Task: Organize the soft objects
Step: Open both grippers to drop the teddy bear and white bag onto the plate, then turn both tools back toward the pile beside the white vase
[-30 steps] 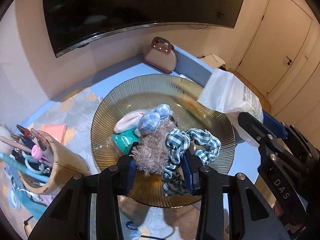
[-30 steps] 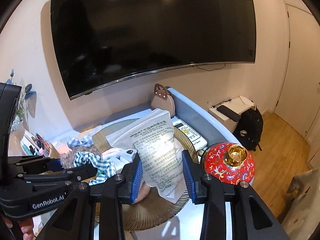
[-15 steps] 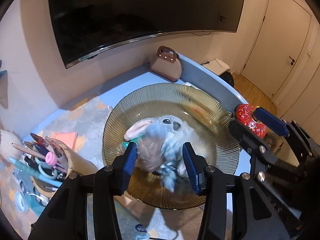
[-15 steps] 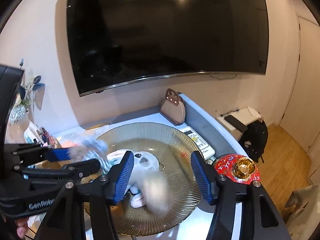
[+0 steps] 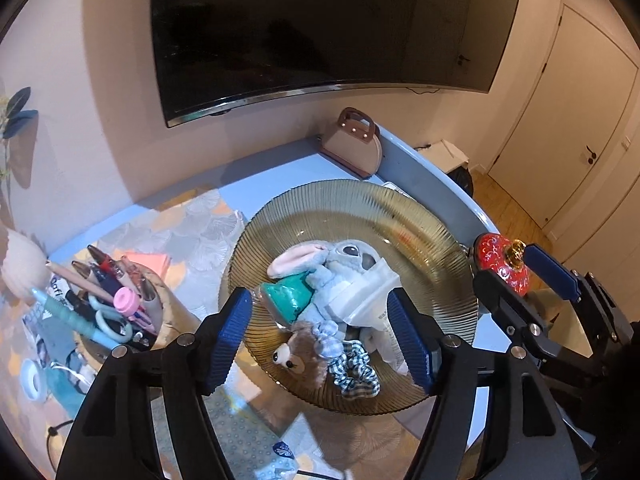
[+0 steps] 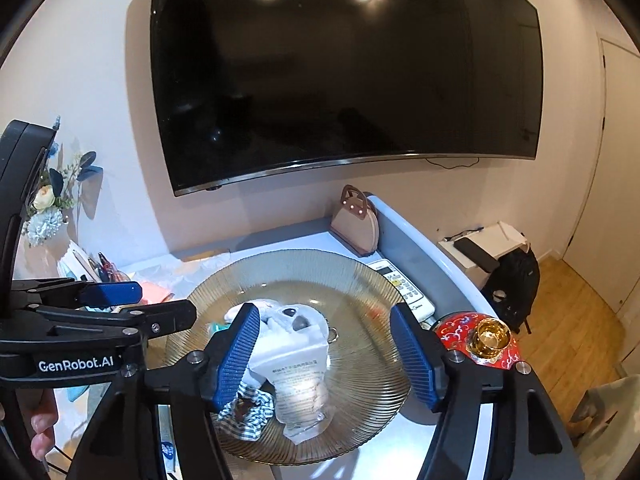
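Through my left wrist camera, my left gripper hangs with its jaws wide apart and holding nothing, above the near half of the round ribbed amber glass plate, which sits toward the right edge of the pale blue tabletop. The soft things lie heaped in the plate, directly ahead of and below these jaws: one grey-blue plush toy with a pink ear, one white printed plastic packet lying across it with its long axis running from the plate's middle toward me, one small brown plush animal and one blue-and-white checked scrunchie at the near rim. One teal object rests beside the toy.

Through my right wrist camera, my right gripper likewise has its jaws spread and empty over the same plate, with the packet between and below them. Both grippers seem about equally near the heap. One red patterned lidded jar with a gold knob stands just beside the plate's right rim.
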Available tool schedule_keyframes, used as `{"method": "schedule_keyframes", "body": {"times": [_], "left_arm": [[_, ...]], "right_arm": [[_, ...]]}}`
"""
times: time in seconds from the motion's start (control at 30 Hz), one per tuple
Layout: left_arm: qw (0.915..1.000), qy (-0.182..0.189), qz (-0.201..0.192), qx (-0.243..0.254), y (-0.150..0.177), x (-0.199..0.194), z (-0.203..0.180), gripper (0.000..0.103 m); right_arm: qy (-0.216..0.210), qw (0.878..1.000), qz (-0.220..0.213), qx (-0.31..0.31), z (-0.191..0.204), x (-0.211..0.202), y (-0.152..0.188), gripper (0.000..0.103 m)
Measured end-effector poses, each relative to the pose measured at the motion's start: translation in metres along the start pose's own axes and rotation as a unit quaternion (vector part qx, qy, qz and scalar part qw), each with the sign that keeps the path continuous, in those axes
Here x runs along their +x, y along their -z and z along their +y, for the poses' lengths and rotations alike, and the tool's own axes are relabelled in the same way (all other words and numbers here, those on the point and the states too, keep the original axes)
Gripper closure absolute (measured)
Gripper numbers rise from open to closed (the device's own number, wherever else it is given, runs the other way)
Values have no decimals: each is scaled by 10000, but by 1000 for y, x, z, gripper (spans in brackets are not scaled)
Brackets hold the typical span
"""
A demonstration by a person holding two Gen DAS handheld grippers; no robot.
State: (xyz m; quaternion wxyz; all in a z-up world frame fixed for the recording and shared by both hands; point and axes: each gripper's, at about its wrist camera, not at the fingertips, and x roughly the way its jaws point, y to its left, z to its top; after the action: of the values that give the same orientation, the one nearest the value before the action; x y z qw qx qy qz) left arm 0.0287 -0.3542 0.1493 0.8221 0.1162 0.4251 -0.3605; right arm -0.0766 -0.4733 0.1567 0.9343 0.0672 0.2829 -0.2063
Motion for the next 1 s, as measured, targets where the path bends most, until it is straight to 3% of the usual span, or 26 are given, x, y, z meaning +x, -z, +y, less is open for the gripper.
{"method": "schedule_keyframes", "body": {"times": [0.37, 0.63, 0.77, 0.83, 0.93, 1.0], "left_arm": [[9995, 61, -8, -317, 7, -6, 16, 34], [9958, 288, -668, -548, 10, -49, 35, 34], [9842, 142, -1249, -1244, 22, -90, 82, 34], [9763, -165, -1488, -1560, 31, -109, 111, 25], [9610, -806, -1712, -2015, 53, -132, 162, 23], [9451, -1219, -1731, -2489, 74, -143, 202, 23]], "right_arm": [[-65, 9995, -283, 115, 4, -12, -6, 29], [-155, 9992, -353, 91, 18, -20, -14, 29], [-360, 9943, -891, -464, 55, -46, -24, 27], [-626, 9881, -1192, -744, 79, -61, -27, 20], [-1270, 9733, -1553, -1115, 119, -83, -29, 15], [-1758, 9626, -1583, -1319, 146, -90, -28, 15]]}}
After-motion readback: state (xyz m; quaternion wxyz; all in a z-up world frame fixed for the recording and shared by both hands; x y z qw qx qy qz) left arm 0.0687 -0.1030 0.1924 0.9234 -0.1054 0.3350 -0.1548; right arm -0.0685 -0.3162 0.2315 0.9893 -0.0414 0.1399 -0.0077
